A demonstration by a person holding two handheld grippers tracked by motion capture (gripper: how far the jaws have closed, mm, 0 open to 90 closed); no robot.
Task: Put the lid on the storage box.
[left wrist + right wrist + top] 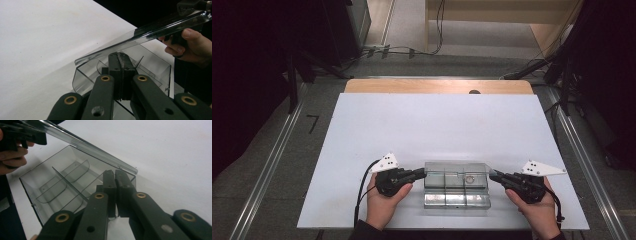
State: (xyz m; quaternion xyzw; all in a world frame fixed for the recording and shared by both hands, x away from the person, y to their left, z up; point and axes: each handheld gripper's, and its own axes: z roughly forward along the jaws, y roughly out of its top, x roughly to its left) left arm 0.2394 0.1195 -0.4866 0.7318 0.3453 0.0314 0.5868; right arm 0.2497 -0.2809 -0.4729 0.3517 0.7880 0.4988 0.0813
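Lying crosswise, clear box (457,189), lid (456,174) half-raised; both tools closed on box ends.

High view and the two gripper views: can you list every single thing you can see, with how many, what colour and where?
clear plastic box: one, see-through, near edge of the table, between the grippers; dividers inside
lid: one, clear, raised and tilted above the box
small ring: one, pale, seen at the lid; whether on or under it I cannot tell
table: one, white top, wooden strip at the far edge
cables: several, dark, on the floor beyond the table
left gripper: one, black, jaws shut at the box's left end
right gripper: one, black, jaws shut at the right end
hands: two, holding the grippers
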